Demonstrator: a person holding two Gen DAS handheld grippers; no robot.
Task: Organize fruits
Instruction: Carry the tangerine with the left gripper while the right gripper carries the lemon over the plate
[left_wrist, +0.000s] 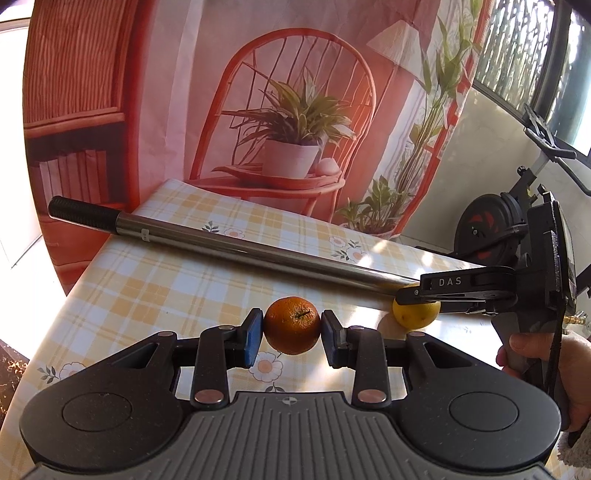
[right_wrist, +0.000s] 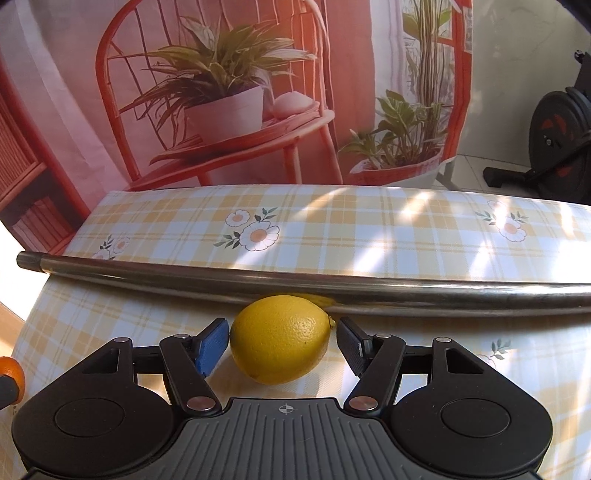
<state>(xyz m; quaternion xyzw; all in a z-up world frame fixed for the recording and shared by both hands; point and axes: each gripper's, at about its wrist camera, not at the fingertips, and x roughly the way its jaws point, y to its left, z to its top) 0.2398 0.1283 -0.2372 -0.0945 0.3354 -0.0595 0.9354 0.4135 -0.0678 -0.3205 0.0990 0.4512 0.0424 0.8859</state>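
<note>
left claw (left_wrist: 292, 338) clamps orange (left_wrist: 292, 325) | right claw (right_wrist: 280, 343) brackets lemon (right_wrist: 280, 338)

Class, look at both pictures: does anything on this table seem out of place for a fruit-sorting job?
Yes: a long metal pole lies across the tablecloth, its end overhanging the edge, right behind the lemon.

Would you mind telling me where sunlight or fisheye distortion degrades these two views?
Left wrist view: the left edge blows out white beside the tablecloth. Right wrist view: sun patches streak the cloth, and the fisheye bows the metal pole behind the lemon.
</note>
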